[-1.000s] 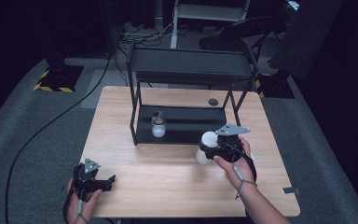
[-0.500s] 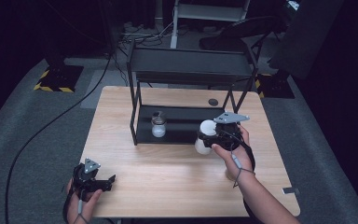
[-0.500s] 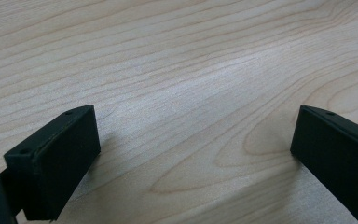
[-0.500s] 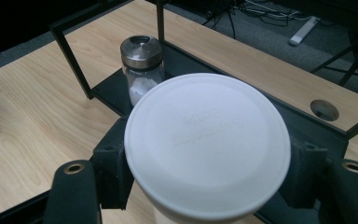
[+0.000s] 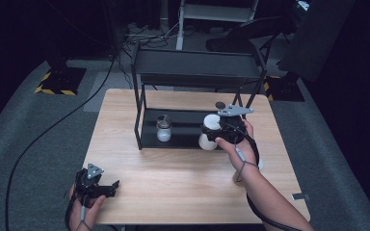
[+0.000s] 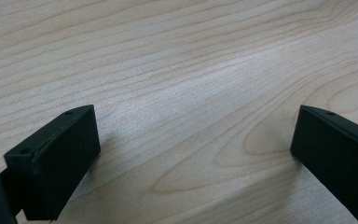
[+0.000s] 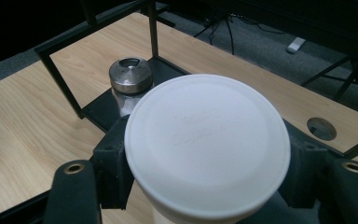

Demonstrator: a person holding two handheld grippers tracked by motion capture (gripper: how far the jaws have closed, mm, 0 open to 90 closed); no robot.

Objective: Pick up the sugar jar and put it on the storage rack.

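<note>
While the white bottle (image 7: 207,144) is clamped by the right gripper (image 5: 220,132) at the rack's (image 5: 197,74) 5 o'clock edge, its base is hidden; the left gripper (image 6: 193,154) is held open over the bench (image 5: 173,183).

From my right gripper view, the white bottle (image 7: 207,144) I hold is all lid: its body is cut off by the bottom edge, and the lid hides both my jaw tips. The raised lettering on that lid is too faint to read. Behind it, the metal-capped jar (image 7: 130,79) on the black rack's (image 7: 65,88) lower shelf loses its lower half behind the bottle. In the left gripper view, my left gripper (image 6: 193,149) has both jaws cut off by the bottom edge. From above, my right forearm runs off the bottom edge beyond the table's (image 5: 183,192) near right corner.
</note>
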